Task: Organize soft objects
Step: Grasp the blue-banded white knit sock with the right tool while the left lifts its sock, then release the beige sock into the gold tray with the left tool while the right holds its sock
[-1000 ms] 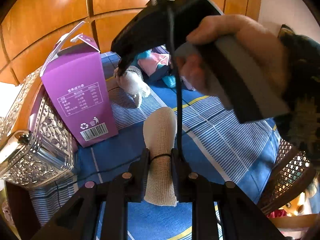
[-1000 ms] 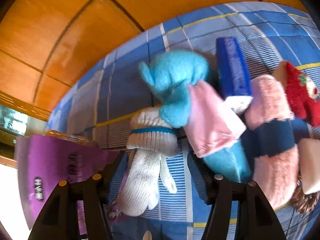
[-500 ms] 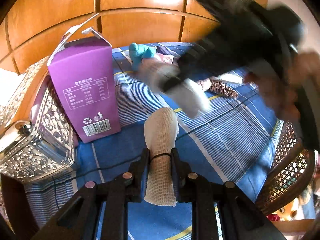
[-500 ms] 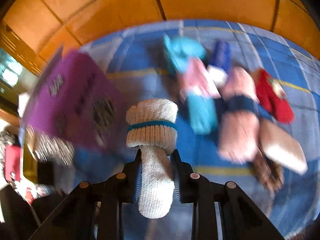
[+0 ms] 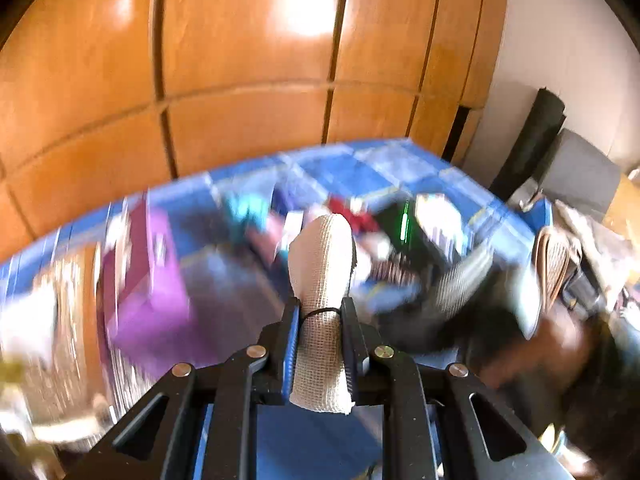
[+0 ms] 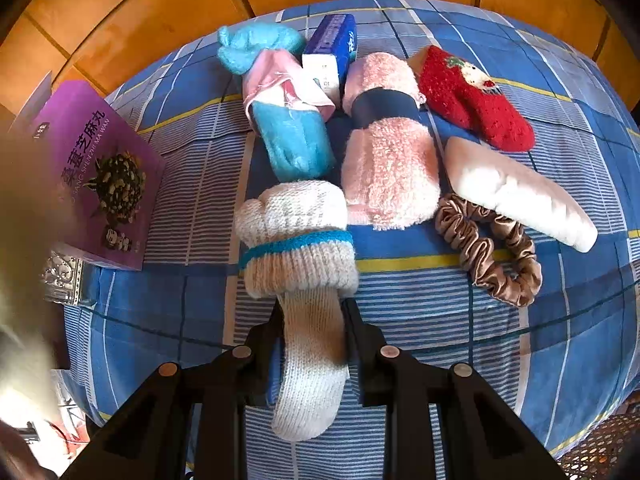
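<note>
My left gripper (image 5: 319, 312) is shut on a beige gauze roll (image 5: 322, 264) with a black band round it, held up above the blurred blue checked cloth (image 5: 360, 164). My right gripper (image 6: 313, 312) is shut on a cream knitted glove (image 6: 300, 248) with a blue cuff stripe, lifted over the cloth (image 6: 520, 320). Beyond it lie a light blue and pink fuzzy piece (image 6: 284, 120), a pink fluffy sock with a dark band (image 6: 388, 152), a red mitten (image 6: 476, 100), a white padded piece (image 6: 516, 192) and a tan scrunchie (image 6: 492, 256).
A purple carton (image 6: 100, 172) stands at the left on the cloth, with a silver ornate box (image 6: 64, 280) below it. A blue tissue pack (image 6: 332, 48) lies among the soft things. Wooden panels (image 5: 248, 80) rise behind the cloth. A woven basket edge (image 6: 600, 452) shows at bottom right.
The right gripper closed on the cream glove and carried it off the cloth toward the near side. The left gripper rose with the gauze roll; its view is now blurred.
</note>
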The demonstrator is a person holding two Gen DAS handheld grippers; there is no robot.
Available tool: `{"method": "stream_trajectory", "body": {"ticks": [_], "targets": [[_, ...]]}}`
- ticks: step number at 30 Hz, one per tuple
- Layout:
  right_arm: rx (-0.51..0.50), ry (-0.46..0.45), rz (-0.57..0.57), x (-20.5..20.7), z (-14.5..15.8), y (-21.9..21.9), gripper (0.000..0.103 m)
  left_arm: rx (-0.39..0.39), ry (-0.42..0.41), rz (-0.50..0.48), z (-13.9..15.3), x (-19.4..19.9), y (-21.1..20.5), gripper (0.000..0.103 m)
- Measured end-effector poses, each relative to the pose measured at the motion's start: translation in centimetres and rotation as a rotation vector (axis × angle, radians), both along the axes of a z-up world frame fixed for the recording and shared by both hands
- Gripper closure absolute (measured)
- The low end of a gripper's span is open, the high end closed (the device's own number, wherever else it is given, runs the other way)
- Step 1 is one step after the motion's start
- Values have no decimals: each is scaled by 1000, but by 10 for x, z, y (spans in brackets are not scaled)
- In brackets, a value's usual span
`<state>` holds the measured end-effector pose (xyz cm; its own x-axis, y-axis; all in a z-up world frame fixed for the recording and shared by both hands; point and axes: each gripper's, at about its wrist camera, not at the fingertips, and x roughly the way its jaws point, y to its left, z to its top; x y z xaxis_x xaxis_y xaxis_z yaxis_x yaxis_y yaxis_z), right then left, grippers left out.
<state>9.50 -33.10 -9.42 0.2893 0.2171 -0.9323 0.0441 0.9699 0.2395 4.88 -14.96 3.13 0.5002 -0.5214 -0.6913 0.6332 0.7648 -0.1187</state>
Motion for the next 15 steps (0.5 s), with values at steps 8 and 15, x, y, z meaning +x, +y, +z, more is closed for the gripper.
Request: {"method": "stream_trajectory", "body": {"ticks": [8, 15], "targets": [[-18, -9, 13, 10, -5, 8, 78, -64, -72, 236, 66, 104, 28, 84], [-45, -10, 28, 9, -6, 16, 77, -39, -148, 544, 73, 109, 161, 84]]}}
